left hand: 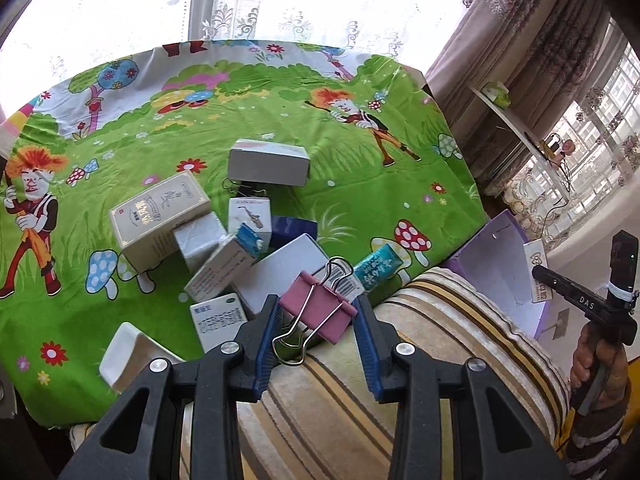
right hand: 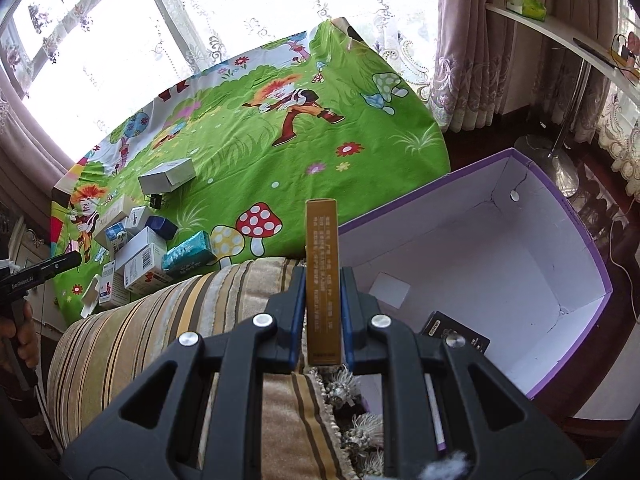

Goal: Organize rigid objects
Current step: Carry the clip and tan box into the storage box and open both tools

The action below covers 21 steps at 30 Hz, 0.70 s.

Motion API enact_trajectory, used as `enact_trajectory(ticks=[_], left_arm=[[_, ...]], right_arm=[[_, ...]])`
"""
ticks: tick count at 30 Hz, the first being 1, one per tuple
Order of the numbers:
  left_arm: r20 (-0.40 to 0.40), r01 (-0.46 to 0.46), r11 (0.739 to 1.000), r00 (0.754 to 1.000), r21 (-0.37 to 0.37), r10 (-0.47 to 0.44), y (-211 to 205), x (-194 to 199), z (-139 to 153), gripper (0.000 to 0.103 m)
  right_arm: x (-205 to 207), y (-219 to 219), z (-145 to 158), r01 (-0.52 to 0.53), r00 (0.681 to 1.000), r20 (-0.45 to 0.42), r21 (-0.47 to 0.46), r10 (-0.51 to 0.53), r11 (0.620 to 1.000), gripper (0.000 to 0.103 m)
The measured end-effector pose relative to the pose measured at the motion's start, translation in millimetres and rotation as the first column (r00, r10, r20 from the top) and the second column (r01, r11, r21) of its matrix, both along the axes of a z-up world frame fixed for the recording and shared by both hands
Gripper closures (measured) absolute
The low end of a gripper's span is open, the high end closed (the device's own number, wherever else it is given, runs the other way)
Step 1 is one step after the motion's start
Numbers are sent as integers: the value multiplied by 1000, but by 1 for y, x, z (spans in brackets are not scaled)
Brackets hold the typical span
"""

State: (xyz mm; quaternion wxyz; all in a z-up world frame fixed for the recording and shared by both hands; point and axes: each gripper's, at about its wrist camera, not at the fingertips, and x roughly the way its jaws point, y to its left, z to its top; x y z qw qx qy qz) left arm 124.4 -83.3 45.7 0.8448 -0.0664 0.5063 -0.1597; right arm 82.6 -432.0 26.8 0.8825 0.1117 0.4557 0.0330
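- Left claw (left hand: pixel 316 320) tilts down over the striped cushion (left hand: pixel 440 344), clamped on a pink clip (left hand: pixel 318 308) that sits crooked between the blue pads, wire handles sticking out both ways.
- Right claw (right hand: pixel 323 312) also angles down, squeezing a slim gold box (right hand: pixel 322 276) standing on end, small print down its face.
- Just right of it sits the purple bin (right hand: pixel 580 240), white inside, with a black box (right hand: pixel 460 330) lying at the near end.
- Further out, a jumble of small boxes (left hand: pixel 224 240) sits on the green cartoon cloth (left hand: pixel 380 208) over the surface.
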Motion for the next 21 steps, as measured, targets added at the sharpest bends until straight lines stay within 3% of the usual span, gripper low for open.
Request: enact_trajectory(ticks=[10,21], left_arm=[[-53,213,971,974,-110,-220,-128,-5,-17,65],[-85,294,932,944,-212,-317,-228,7,-24,65]], right_arm=[[-11,-59,-5,127,992,21,0,-127,992,83],[-1,-91,-13,168,986,19,-3,-168,986,83]])
